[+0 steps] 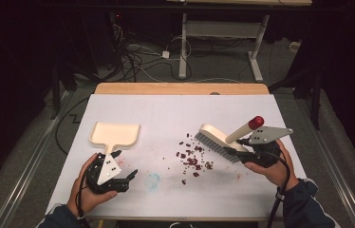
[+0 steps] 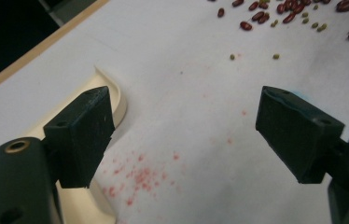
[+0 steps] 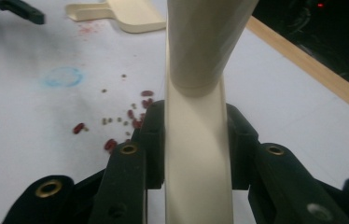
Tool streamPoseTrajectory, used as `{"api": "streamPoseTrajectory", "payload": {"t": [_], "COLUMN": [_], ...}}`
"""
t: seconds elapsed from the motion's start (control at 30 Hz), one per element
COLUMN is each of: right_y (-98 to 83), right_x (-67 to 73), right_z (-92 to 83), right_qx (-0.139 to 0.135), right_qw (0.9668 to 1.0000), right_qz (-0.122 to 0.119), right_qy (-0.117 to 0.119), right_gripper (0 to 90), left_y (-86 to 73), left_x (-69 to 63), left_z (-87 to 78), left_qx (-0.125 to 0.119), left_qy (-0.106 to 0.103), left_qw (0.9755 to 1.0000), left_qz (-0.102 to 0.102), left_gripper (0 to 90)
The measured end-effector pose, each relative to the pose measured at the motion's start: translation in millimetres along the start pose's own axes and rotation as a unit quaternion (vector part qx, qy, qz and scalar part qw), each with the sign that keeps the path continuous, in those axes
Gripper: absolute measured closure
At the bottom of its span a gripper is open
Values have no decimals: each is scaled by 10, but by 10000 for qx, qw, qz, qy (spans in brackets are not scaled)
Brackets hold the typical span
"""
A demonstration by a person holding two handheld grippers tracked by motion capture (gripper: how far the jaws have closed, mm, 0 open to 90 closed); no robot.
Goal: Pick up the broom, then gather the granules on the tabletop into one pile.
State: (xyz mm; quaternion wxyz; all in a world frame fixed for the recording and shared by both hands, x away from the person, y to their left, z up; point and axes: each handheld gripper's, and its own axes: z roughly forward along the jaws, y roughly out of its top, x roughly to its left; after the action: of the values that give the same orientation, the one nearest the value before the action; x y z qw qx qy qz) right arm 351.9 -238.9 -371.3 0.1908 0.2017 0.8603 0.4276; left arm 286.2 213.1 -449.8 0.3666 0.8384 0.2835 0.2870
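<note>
Dustpan (image 1: 115,134) lies just ahead of the wide-open left gripper (image 1: 118,167), handle toward it; right gripper (image 1: 242,153) clamps the brush (image 1: 223,137).

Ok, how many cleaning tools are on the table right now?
2. The dustpan lies at the left, just ahead of the left gripper; the brush is clamped in the right gripper.

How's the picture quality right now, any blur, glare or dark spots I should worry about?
High view: table evenly lit and bright, no hard glare, floor beyond very dark; beans small but distinct. Left gripper view: the open left gripper sharp, dustpan edge clear, far beans slightly soft. Right gripper view: brush handle, clamped in the right gripper, is close and blurred, blocking the middle.
</note>
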Motion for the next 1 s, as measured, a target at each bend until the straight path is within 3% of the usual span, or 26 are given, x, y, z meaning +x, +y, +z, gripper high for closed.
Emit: {"api": "streamPoseTrajectory", "payload": {"t": [0.17, 0.23, 0.33, 0.5, 0.73, 0.8, 0.87, 0.93, 0.97, 1.0], "right_y": [-6, -7, -10, -33, -20, -7, -1, 30, 30, 57], "right_x": [-75, -92, -150, -225, -298, -369, -395, -446, -446, -476], "right_z": [8, 13, 49, 109, 203, 292, 336, 499, 499, 615], "right_qx": [110, 125, 219, 316, 415, 481, 532, 678, 678, 735], "right_qw": [9992, 9990, 9973, 9957, 9937, 9917, 9915, 9877, 9877, 9862], "right_qz": [101, 128, 125, 189, 151, 88, 86, -52, -52, -159], "right_qy": [-369, -415, -683, -849, -1027, -1188, -1188, -1405, -1405, -1473], "right_gripper": [677, 677, 677, 677, 677, 677, 677, 677, 677, 677], "left_y": [-85, -82, -82, -86, -96, -99, -102, -101, -100, -100], "left_x": [14, 3, -15, -28, -9, -7, -2, 1, 1, -1], "left_z": [-31, -23, 3, 22, 28, 35, 39, 40, 41, 43], "left_qx": [51, 63, 122, 174, 175, 198, 202, 200, 200, 207], "left_qy": [6, 10, -39, -85, -79, -94, -98, -100, -100, -99], "left_qw": [9998, 9999, 9999, 9998, 9998, 9997, 9997, 9997, 9997, 9997], "left_qz": [-167, -128, -84, -13, -67, -67, -92, -102, -106, -105], "left_gripper": [170, 170, 170, 170, 170, 170, 170, 170, 170, 170]}}
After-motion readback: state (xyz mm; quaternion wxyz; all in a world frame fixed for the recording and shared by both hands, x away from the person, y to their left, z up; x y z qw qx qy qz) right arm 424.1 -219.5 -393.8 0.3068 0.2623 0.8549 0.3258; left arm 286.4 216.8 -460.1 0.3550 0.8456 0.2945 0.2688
